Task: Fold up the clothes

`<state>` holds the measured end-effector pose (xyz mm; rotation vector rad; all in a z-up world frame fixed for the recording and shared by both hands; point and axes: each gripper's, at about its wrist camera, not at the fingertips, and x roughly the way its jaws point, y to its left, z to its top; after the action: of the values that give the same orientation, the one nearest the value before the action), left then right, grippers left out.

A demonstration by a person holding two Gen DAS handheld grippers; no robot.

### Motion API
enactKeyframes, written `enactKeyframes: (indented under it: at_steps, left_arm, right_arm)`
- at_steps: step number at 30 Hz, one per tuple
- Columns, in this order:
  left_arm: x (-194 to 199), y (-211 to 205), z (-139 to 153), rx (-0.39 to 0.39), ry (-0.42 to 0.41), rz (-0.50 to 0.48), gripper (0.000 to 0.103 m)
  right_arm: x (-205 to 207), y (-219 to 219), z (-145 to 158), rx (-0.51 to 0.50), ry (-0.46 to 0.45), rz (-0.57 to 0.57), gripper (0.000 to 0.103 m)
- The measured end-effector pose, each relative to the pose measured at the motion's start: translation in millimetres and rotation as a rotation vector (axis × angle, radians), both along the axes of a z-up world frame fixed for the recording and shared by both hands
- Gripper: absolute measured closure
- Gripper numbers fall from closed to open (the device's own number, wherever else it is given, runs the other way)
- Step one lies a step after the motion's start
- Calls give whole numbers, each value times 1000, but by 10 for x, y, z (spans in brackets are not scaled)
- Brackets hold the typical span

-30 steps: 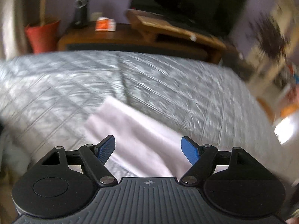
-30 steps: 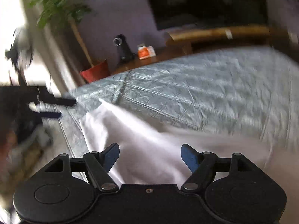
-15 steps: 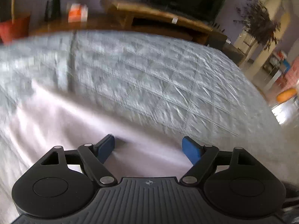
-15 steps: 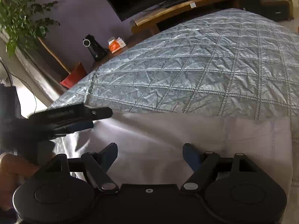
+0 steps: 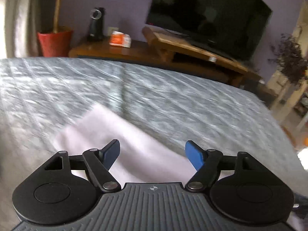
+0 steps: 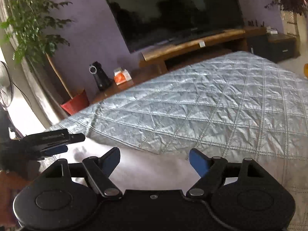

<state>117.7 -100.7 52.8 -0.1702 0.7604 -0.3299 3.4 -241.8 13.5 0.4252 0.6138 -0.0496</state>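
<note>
A white garment [image 5: 119,140] lies flat on the grey quilted bed [image 5: 173,100], its far corner pointing away in the left wrist view. My left gripper [image 5: 153,153] hovers over its near part, open, nothing between the blue pads. In the right wrist view the same white cloth [image 6: 154,165] spreads below my right gripper [image 6: 155,159], which is open and holds nothing. The left gripper [image 6: 57,144] shows at the left edge of that view, over the cloth's left end. How the garment is folded is hidden by the gripper bodies.
Beyond the bed stands a low wooden TV bench [image 6: 192,46] with a dark television [image 6: 173,9], a black device [image 6: 100,75] and an orange-white box [image 6: 122,76]. A red plant pot [image 5: 54,42] stands at the left. The quilt [image 6: 231,105] stretches bare to the right.
Both grippers lifted and tilted up from the cloth, so the room beyond shows again. Both stayed open. The left view is blurred from motion.
</note>
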Motion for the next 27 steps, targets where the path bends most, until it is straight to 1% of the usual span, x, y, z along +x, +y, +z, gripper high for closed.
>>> enactKeyframes:
  at_steps: [2,4,6,8,9,12,13,14,15,17,18,20,21,22,24,27]
  left_arm:
    - [-37,-218,24,-33,16,-74,19]
    - [-73,-387,-35,-52,43,-128,19]
    - [-41,-449,-148,-49,73,-108,19]
    - [42,-324,-232,-60,76,-66,21]
    - [85,-255,-273,-67,77,-44,19]
    - [275,41,-261,-45,67,19,20]
    - [339,141,-255,-37,63,40,25]
    - [403,241,-249,-29,59,61,35]
    - [467,340,-243,-21,56,82,37]
    - [595,540,-231,-6,48,124,24]
    - [634,688,-208,1,37,200,23]
    - [699,994,-195,-35,55,309,23]
    - [712,1128,-189,-34,71,357,23]
    - [698,1226,-176,-21,78,385,23]
    - [592,1290,-127,13,64,352,23]
    - [404,1148,-95,61,19,254,21]
  right_arm:
    - [18,-57,-43,41,27,-33,25]
    - [6,-119,-76,65,41,-64,25]
    - [15,-146,-106,68,62,-69,25]
    - [15,-145,-116,56,72,-67,25]
    - [15,-134,-117,45,75,-62,25]
    - [56,-118,-167,50,110,-39,25]
    - [67,-121,-184,58,121,-34,25]
    - [65,-131,-189,66,122,-35,25]
    - [59,-141,-191,70,121,-37,25]
    - [51,-146,-208,77,128,-38,25]
    - [51,-140,-214,77,132,-38,25]
    - [51,-128,-226,76,139,-38,25]
    - [50,-124,-232,75,140,-38,25]
    - [51,-115,-237,72,141,-36,25]
    - [59,-101,-241,63,142,-33,24]
    - [77,-84,-235,53,145,-36,24]
